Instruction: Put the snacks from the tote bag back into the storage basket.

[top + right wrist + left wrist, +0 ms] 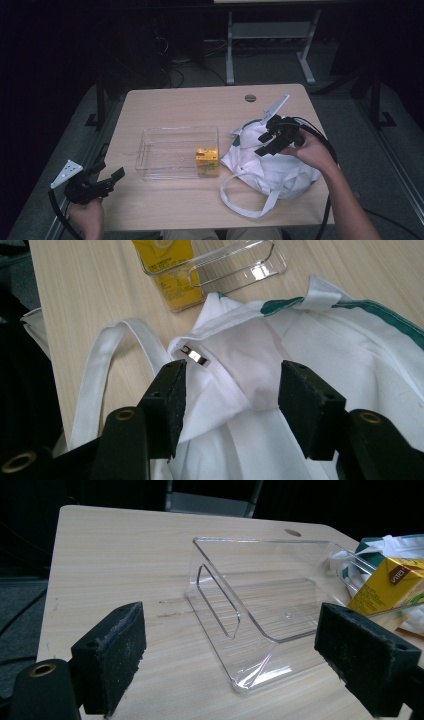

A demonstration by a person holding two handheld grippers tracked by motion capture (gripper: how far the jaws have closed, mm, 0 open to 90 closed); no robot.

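Note:
A clear plastic bin (170,150) stands mid-table with a yellow drink carton (207,161) upright in its right end. To its right lies a white cloth bag (280,172) with green trim and a looped strap. My right gripper (264,143) hovers over the bag's opening, open, its jaws straddling bunched white fabric (250,355) near a small metal snap (195,356) without closing on it. My left gripper (111,173) is open at the table's front-left corner, pointing at the bin (260,605), nothing between its jaws. The carton (390,582) shows past the bin's far wall.
The table (175,105) has a round cable hole (250,98) at the back. The bag's strap (100,365) loops toward the front edge. Desk legs and cables stand on the dark floor behind the table.

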